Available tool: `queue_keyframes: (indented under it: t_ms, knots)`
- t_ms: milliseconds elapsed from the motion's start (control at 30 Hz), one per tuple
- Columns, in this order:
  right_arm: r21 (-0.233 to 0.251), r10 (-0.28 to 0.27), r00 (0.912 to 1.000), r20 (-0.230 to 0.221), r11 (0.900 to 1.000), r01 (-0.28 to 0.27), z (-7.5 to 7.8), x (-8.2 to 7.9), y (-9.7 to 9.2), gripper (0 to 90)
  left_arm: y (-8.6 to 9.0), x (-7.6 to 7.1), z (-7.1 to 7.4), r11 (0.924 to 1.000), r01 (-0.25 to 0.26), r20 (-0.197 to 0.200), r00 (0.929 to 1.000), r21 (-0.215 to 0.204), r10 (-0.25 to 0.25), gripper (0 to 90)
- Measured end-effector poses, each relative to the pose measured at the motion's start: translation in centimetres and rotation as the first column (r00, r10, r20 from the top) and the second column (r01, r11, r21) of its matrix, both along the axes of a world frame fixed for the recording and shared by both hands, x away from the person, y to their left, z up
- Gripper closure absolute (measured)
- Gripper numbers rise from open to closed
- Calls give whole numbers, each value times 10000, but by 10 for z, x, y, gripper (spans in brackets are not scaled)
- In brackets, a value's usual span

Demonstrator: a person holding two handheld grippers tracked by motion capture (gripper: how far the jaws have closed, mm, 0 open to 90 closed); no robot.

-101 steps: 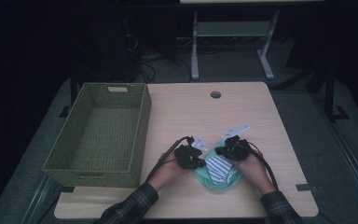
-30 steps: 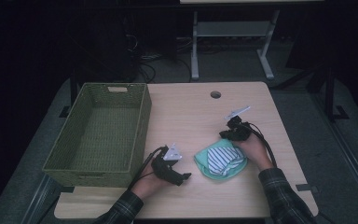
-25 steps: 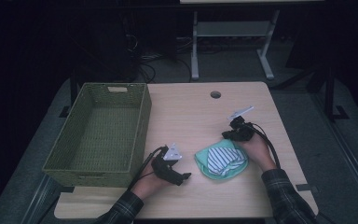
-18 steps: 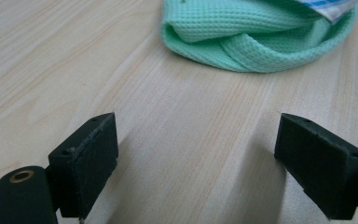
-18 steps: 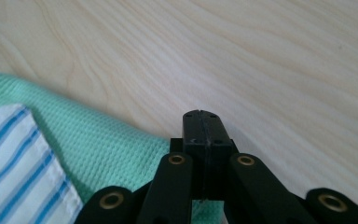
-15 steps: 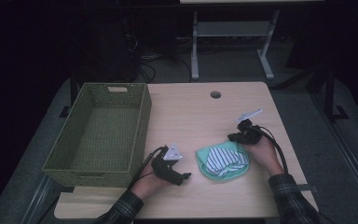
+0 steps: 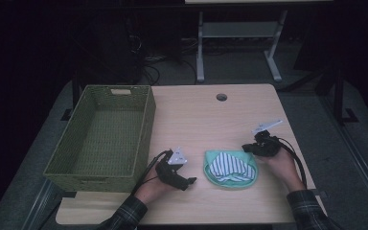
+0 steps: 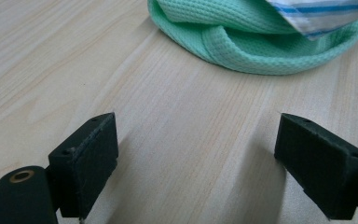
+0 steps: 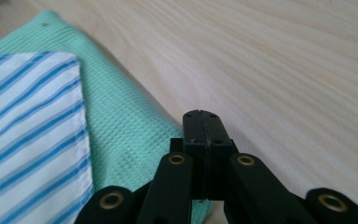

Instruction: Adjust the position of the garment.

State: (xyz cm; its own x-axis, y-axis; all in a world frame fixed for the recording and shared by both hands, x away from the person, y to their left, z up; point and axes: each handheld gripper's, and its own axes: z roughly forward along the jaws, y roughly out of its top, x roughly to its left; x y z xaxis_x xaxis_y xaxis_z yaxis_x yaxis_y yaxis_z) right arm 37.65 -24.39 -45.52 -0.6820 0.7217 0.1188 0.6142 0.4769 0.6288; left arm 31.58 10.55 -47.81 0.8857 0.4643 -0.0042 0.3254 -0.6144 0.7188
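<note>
While the left gripper (image 7: 190, 181) rests wide open and empty on the pale wooden surface (image 7: 211, 120) near the person, the folded mint-green waffle cloth with a blue-striped white cloth on top (image 7: 230, 167) lies between both hands. Beyond it, the right gripper (image 9: 201, 122) is closed on nothing beside the mint hem; nudging that edge could undo the fold. The olive woven basket (image 7: 143, 129) stands farther left.

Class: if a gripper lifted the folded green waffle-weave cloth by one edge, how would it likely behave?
The green waffle-weave cloth would probably droop and unfold, since its folds look soft and rounded. It seems light. The striped cloth lying on it would likely slide off.
</note>
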Motion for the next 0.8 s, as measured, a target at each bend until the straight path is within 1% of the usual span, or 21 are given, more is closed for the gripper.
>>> queue_keyframes:
  t_ms: [67, 100, 133, 167, 200, 233, 300, 367, 433, 467, 500, 533, 567, 600, 633, 700, 733, 767, 800]
  knots:
    - [-10, 42, 10000, 55, 10000, -42, 1, -3, -2, 900, 0, 0, 0, 10000, -7, -4, 10000, -4, 7, 126]
    - [106, 65, 10000, 58, 9999, -66, 1, -10, -4, 900, 0, 0, 0, 10000, -4, -2, 10000, -1, 4, 126]
    - [38, 105, 9999, 60, 9999, -105, 2, -12, -5, 900, 0, 0, 0, 10000, -4, -6, 10000, 1, 4, 126]
    - [78, 115, 9999, 95, 9999, -116, 3, -16, -5, 900, 0, 0, 0, 10000, -4, -3, 10000, 2, 4, 126]
    - [78, 115, 9999, 95, 9999, -116, 3, -16, -5, 900, 0, 0, 0, 10000, -4, -3, 10000, 2, 4, 126]
    - [107, 198, 9997, 160, 9997, -200, 4, -22, -6, 900, 0, 0, 0, 10000, -5, -3, 10000, 1, 5, 126]
    - [144, 186, 9996, 229, 9997, -189, 5, -27, -6, 900, 0, 0, 0, 10000, -4, -3, 10000, 2, 4, 126]
    - [192, 292, 9987, 413, 9994, -300, 10, -30, -4, 900, 0, 0, 0, 10000, -2, -2, 10000, 2, 2, 126]
    - [569, 417, 9975, 567, 9974, -449, 17, -31, 4, 900, 0, 0, 0, 10000, 9, 28, 10000, 18, -10, 126]
    - [563, 611, 9966, 554, 9963, -642, 21, -30, 9, 900, 0, 0, 0, 10000, 10, 29, 10000, 21, -10, 126]
    - [615, 751, 9948, 682, 9950, -793, 22, -29, 15, 900, 0, 0, 0, 10000, 10, 30, 10000, 20, -10, 126]
    - [707, 819, 9945, 659, 9937, -865, 23, -29, 20, 900, 0, 0, 0, 10000, 13, 31, 10000, 21, -13, 126]
    - [707, 819, 9945, 659, 9937, -865, 23, -29, 20, 900, 0, 0, 0, 10000, 13, 31, 10000, 21, -13, 126]
    - [834, 1078, 9912, 763, 9900, -1140, 25, -25, 33, 900, 0, 0, 0, 10000, 12, 30, 10000, 19, -12, 126]
    - [854, 1205, 9903, 687, 9883, -1262, 25, -23, 39, 900, 0, 0, 0, 10000, 15, 30, 10000, 21, -15, 126]
    - [764, 1397, 9878, 693, 9865, -1449, 24, -21, 50, 900, 0, 0, 0, 10000, 15, 30, 10000, 25, -15, 126]
    - [817, 1512, 9864, 644, 9843, -1562, 23, -19, 57, 900, 0, 0, 0, 10000, 13, 29, 10000, 21, -13, 126]
    - [817, 1512, 9864, 644, 9843, -1562, 23, -19, 57, 900, 0, 0, 0, 10000, 13, 29, 10000, 21, -13, 126]
    - [787, 1624, 9844, 680, 9827, -1676, 22, -18, 63, 900, 0, 0, 0, 10000, 15, 30, 10000, 24, -15, 126]
